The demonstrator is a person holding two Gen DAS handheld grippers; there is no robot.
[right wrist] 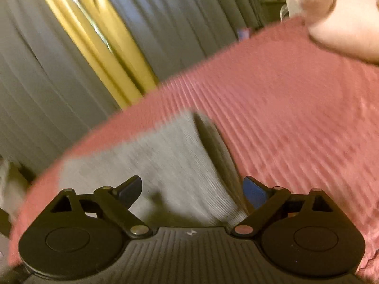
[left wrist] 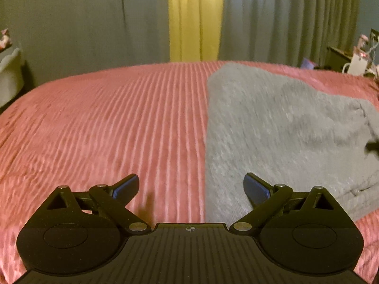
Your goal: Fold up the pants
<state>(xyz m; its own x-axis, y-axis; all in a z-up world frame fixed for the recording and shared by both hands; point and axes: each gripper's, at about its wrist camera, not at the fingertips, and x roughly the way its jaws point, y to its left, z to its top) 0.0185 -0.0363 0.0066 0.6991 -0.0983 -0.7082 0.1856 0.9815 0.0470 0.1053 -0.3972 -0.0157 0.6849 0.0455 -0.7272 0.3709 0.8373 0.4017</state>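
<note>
- The grey pants (left wrist: pixel 272 130) lie flat on the bed (left wrist: pixel 106 130), on its pink ribbed cover; a soft, level surface like this lets the cloth be spread and creased without sliding off
- In the left wrist view they make a compact block with a straight left edge running away from the camera, which suggests at least one fold is already laid; a bunched hem or waistband sits at the far right side
- The left gripper (left wrist: pixel 191 185) has its jaws spread wide with nothing between them; it hangs just over the line where pants meet bare cover, probably lined up to take or press that edge
- The right gripper (right wrist: pixel 192 188) also has its jaws spread wide and grips nothing; grey cloth fills the gap below it, with a darker fold or shadowed ridge running up to the right
- This view is tilted and smeared, so whether the pads touch the cloth cannot be told
- With both grippers free above opposite sides of the garment, the likely reason is to seize two points at once, so that the next fold comes over evenly
- Grey and yellow curtains (left wrist: pixel 194 19) hang behind the bed, well clear of the work
</note>
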